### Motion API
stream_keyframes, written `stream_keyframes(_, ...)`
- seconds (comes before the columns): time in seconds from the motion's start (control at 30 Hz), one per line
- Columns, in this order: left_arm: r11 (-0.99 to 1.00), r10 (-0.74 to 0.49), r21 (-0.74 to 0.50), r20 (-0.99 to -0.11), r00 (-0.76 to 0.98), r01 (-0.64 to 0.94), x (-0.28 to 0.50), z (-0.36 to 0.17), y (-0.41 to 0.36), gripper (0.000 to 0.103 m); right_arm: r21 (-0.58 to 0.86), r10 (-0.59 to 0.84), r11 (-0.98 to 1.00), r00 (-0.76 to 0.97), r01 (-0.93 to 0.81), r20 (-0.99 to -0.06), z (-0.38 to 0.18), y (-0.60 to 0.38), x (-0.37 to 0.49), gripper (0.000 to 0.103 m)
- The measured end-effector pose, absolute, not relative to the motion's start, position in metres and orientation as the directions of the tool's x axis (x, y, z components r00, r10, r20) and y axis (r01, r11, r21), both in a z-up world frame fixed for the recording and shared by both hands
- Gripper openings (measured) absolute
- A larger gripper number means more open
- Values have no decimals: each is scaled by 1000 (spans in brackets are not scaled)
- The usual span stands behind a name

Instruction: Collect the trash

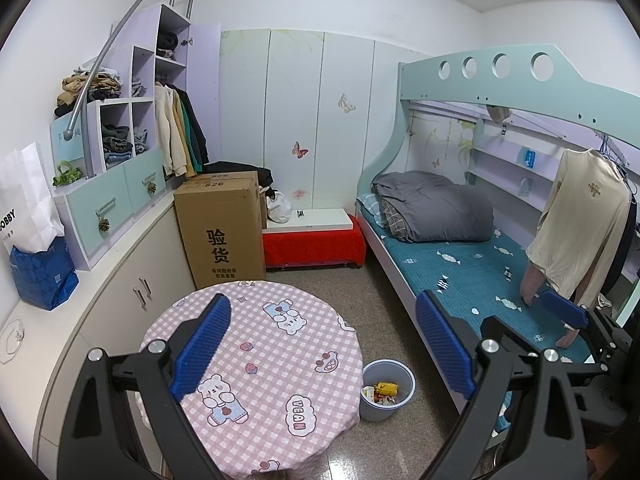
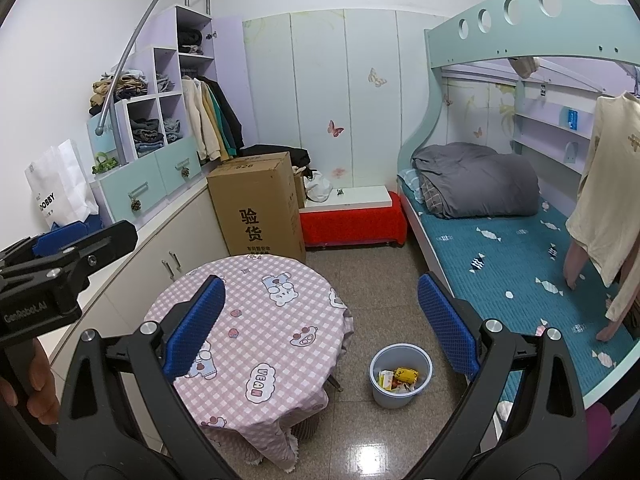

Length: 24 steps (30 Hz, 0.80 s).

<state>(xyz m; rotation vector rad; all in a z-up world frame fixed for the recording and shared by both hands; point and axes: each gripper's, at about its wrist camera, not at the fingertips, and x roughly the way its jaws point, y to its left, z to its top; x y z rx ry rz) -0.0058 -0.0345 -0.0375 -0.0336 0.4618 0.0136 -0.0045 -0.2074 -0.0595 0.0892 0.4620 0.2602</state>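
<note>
Tablecloth (image 1: 256, 344) – matt cloth; bin (image 2: 400, 394) – smooth plastic; floor (image 2: 360, 452) – glossy.

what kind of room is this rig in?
A small bedroom, likely a child's: a bunk bed with a rolled grey duvet, a stepped wardrobe of hanging and folded clothes, and a round table under a cartoon-bear cloth.

White walls enclosed a small bedroom with a speckled grey tiled floor (image 2: 376, 280). A mint-green bunk bed (image 1: 480, 76) with a teal mattress stood along one side, opposite a lilac stepped shelving unit (image 1: 132, 80) holding folded clothes. A tall brown cardboard box (image 2: 258, 210) stood beside a low red-covered bench (image 2: 354, 224).
</note>
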Motion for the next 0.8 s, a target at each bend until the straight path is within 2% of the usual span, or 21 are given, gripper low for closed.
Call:
stream_keyframes(0.43, 999, 1, -32, -452, 892, -17, -3, -40, -30, 92, 143, 266, 964, 861, -225, -433, -63, -208, -5, 95)
stream_keyframes(0.8, 998, -14, -58, -485, 874, -16, 12, -54, -30, 92, 130, 252, 968, 844, -216, -473, -74, -212, 8, 95)
